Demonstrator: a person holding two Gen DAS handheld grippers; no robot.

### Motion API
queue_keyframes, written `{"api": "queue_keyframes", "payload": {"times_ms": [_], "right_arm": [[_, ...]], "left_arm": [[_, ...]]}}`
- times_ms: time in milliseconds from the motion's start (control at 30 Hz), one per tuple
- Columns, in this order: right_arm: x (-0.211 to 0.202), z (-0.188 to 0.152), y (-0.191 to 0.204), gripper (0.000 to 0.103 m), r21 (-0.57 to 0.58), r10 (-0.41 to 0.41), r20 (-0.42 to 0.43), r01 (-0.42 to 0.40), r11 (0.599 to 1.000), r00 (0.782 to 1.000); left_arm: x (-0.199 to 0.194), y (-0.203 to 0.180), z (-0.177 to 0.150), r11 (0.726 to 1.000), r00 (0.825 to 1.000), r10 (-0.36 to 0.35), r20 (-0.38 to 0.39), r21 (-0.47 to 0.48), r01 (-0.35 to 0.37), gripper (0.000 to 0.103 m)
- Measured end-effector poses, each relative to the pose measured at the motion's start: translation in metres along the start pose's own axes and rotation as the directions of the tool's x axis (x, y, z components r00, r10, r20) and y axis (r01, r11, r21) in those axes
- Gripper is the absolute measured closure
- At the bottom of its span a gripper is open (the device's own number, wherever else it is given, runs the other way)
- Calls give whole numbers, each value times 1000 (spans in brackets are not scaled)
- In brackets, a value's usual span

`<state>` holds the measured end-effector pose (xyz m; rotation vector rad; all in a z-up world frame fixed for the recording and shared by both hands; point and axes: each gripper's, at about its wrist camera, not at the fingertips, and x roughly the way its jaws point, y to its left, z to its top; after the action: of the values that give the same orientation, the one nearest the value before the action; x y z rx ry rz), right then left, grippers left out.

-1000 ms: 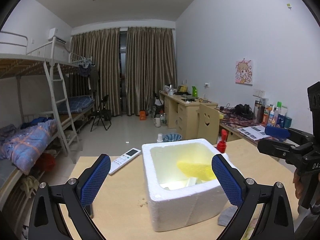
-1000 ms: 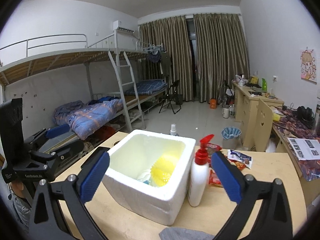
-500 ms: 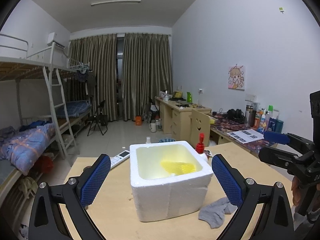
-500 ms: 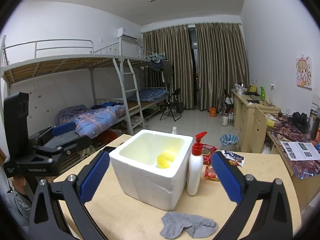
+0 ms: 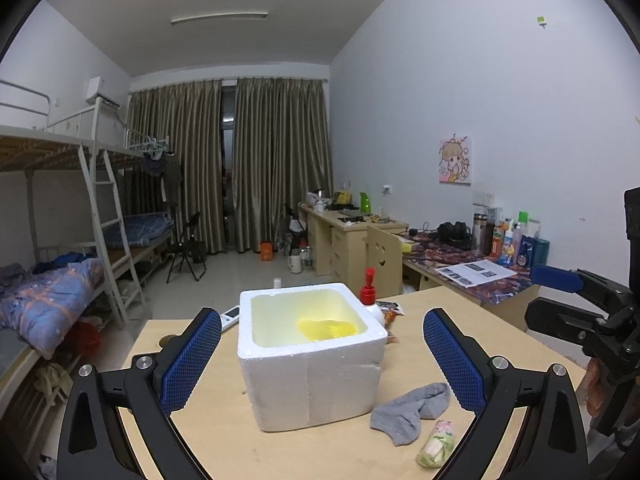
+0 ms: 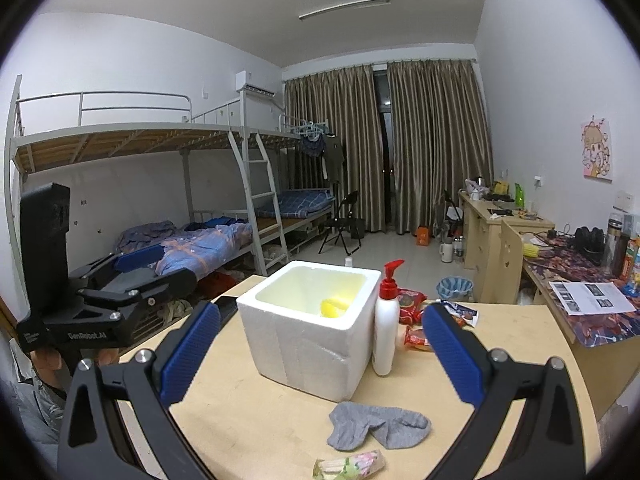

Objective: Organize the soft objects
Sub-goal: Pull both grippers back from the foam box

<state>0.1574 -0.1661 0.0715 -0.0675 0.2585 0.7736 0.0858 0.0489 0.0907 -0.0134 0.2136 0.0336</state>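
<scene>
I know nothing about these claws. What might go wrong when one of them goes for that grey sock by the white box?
The grey sock lies crumpled against the foam box, so a closing right gripper might nudge the light box. The pump bottle stands upright beside the box and could topple. The small wrapped packet lies close by and might get pinched along with the sock.

Your view into the foam box (image 5: 312, 364) is partial: its near wall hides all but the top of the yellow item (image 5: 326, 327) inside. In your left camera the box also covers the pump bottle (image 5: 370, 300) below its red cap and most of the remote (image 5: 229, 314). The small wrapped packet (image 6: 349, 465) is cut off by your right camera's bottom edge; its print is too blurred to read.
</scene>
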Motion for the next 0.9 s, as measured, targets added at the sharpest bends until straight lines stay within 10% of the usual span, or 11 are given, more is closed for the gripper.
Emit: {"api": "queue_keyframes", "payload": {"times_ms": [900], "right_arm": [[-68,-38,9,0,47,-48,60,45,998,997]], "left_arm": [[-50,-22,-28,999,998,-50,36,-7,50,2]]}}
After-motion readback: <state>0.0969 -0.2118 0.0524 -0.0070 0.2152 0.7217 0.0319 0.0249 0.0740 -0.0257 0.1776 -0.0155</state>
